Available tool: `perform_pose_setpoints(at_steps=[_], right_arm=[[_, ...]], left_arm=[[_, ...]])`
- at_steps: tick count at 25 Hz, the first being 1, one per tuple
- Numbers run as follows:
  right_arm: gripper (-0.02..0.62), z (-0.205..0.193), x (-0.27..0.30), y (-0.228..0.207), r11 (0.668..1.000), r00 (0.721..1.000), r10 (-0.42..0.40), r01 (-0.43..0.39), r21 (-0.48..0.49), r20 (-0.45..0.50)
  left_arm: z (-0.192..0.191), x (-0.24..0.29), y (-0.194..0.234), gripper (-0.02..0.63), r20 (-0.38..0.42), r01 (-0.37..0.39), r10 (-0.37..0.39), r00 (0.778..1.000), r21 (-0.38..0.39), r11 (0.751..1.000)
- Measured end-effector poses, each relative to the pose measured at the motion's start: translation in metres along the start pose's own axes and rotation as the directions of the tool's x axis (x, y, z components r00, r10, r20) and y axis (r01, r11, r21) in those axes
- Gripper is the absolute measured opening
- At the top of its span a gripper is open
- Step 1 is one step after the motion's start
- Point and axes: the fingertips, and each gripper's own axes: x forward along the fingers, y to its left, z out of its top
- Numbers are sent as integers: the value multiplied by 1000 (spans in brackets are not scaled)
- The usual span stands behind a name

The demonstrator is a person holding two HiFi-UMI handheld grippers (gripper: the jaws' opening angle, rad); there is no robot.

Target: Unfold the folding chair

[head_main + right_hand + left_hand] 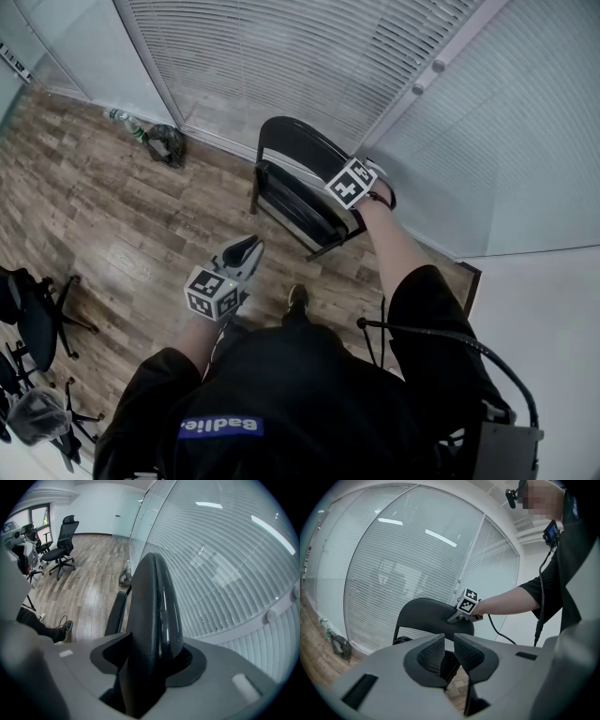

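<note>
Right hand-held gripper (149, 656) clamps curved glossy black folding chair backrest (152, 597); left hand-held gripper (449, 651) empty, ribbed pads (469, 654) slightly apart.

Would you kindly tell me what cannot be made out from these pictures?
- Left gripper view: feet of the folding chair, hidden by the body of the left gripper.
- Right gripper view: the chair's feet too, hidden behind the backrest clamped in the right gripper.
- Head view: dark item on the floor by the blinds, too small to identify.
- Head view: office chairs, cut off by the left edge.
</note>
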Motion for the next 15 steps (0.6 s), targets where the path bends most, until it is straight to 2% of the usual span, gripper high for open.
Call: perform_pose_setpoints(at_steps=[10,15], right_arm=[[213,1,-1,-1,1000,1000,-4,4,-4,0],[215,0,-1,-1,1000,1000,-5,5,-5,-2]], left_arm=[[-3,11,5,99,-24,8,-9,1000,-52,999],[-5,20,5,129,-27,22,-25,999,-102,994]])
